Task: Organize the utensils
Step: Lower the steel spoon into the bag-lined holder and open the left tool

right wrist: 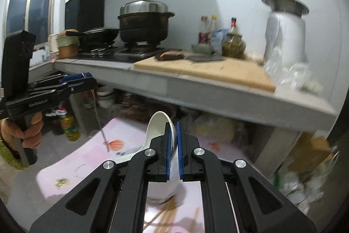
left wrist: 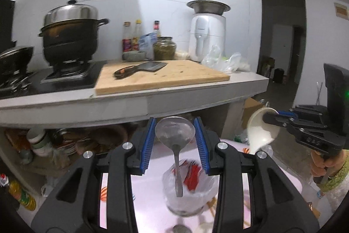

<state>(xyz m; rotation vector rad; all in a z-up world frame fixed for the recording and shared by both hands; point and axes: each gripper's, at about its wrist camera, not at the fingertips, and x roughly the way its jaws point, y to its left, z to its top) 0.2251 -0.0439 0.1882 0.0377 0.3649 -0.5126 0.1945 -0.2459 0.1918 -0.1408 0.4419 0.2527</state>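
Observation:
My left gripper (left wrist: 174, 121) is shut on the bowl of a metal spoon (left wrist: 174, 132), whose handle hangs down over a glass (left wrist: 187, 198) lined with a plastic bag. In the right wrist view the left gripper (right wrist: 89, 78) shows at the left with the metal spoon's handle (right wrist: 98, 117) dangling below it. My right gripper (right wrist: 173, 123) is shut on the rim of a white ceramic spoon (right wrist: 156, 126), held in the air above a pink table (right wrist: 87, 156). The left wrist view shows the right gripper (left wrist: 265, 118) and the white spoon (left wrist: 259, 134) at the right.
A white bowl (right wrist: 161, 191) and wooden chopsticks (right wrist: 165, 213) lie on the table under my right gripper. Ahead runs a counter (left wrist: 130, 106) with a chopping board (left wrist: 161, 78), a cleaver (left wrist: 141, 68), a lidded pot (left wrist: 69, 36), bottles and a white appliance (left wrist: 207, 36).

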